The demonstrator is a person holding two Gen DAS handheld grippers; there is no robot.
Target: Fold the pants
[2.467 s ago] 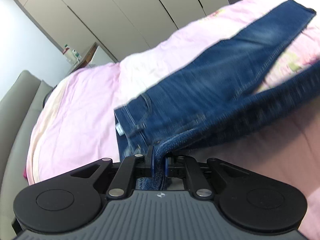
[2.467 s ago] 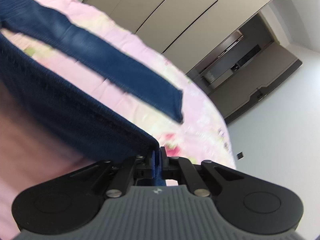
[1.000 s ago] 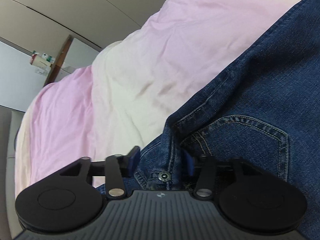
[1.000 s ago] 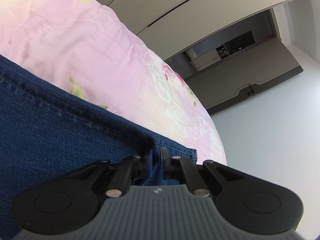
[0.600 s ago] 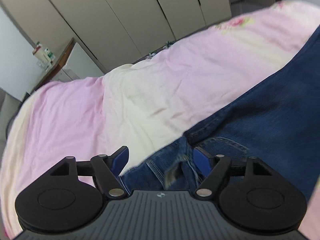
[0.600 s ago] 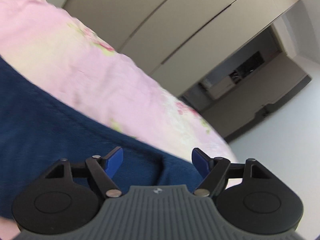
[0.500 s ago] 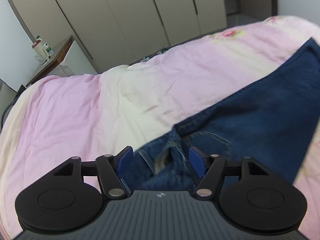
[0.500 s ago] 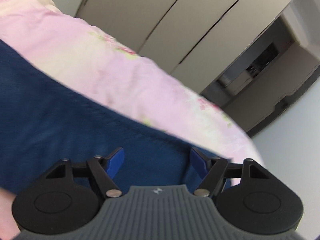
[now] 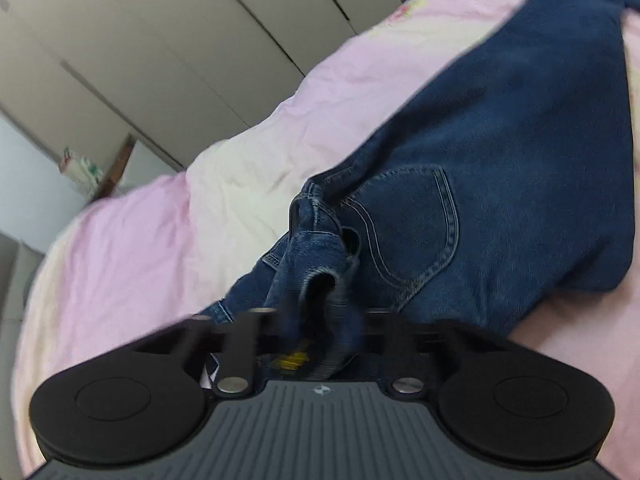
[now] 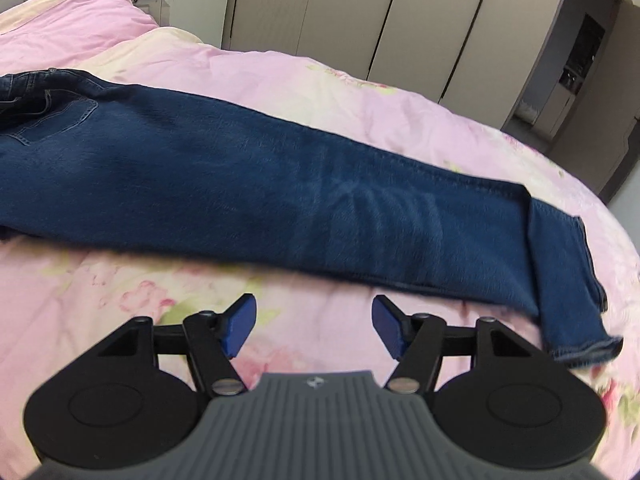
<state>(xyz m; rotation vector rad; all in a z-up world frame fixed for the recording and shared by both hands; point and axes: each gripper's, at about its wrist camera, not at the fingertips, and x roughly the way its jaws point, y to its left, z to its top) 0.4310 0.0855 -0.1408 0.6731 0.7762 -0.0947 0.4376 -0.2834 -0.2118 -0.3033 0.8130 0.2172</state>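
L jaws now on pants (image 9: pixel 500 168) waistband.

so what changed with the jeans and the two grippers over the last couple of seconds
The right gripper let go of the leg hem and backed off; its jaws are closing slightly, nothing between them. The left gripper released, then is closing on the waistband of the jeans. The jeans remain on the pink bedspread.

I see the dark blue jeans (image 10: pixel 280 200) stretched long across the pink bed, legs stacked one on the other. The waist end (image 9: pixel 320 248) is bunched and lifted at my near left, back pocket up. The hems (image 10: pixel 568 280) lie at the right, slightly offset.
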